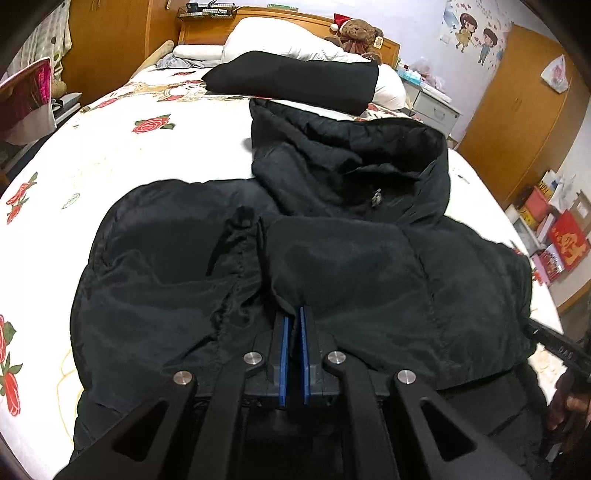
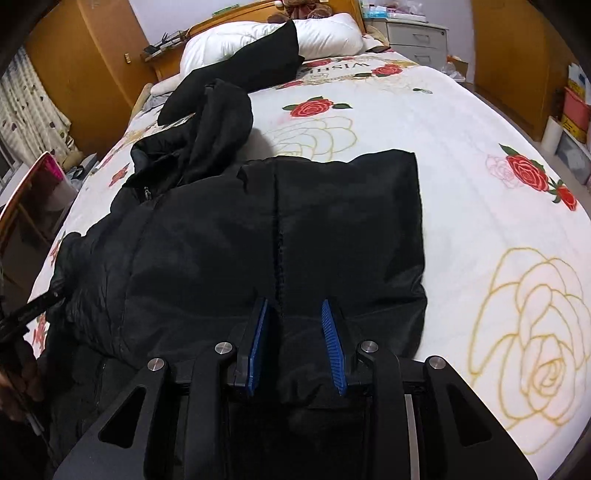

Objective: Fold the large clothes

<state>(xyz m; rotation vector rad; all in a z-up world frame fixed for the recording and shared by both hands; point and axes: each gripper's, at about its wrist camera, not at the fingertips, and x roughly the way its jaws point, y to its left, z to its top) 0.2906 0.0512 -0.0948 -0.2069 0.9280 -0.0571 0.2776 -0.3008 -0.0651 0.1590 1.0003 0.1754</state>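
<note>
A large black hooded padded jacket point(image 1: 351, 266) lies on the bed, its hood point(image 1: 351, 155) toward the headboard and its sleeves folded inward. My left gripper point(image 1: 294, 314) is shut on a fold of the jacket's fabric near its middle. The jacket also shows in the right wrist view point(image 2: 258, 236). My right gripper point(image 2: 295, 306) is open, its blue pads point(image 2: 330, 332) on either side of a bulge of jacket fabric at the near edge. The other gripper shows at the edge of each view point(image 1: 554, 343) point(image 2: 29, 310).
The bed has a white sheet with red roses point(image 2: 461, 122). A second folded black garment point(image 1: 295, 79) lies near the white pillows point(image 1: 277, 37) and a teddy bear point(image 1: 360, 33). A nightstand point(image 2: 413, 37) and wooden wardrobes point(image 1: 517, 92) stand beyond the bed.
</note>
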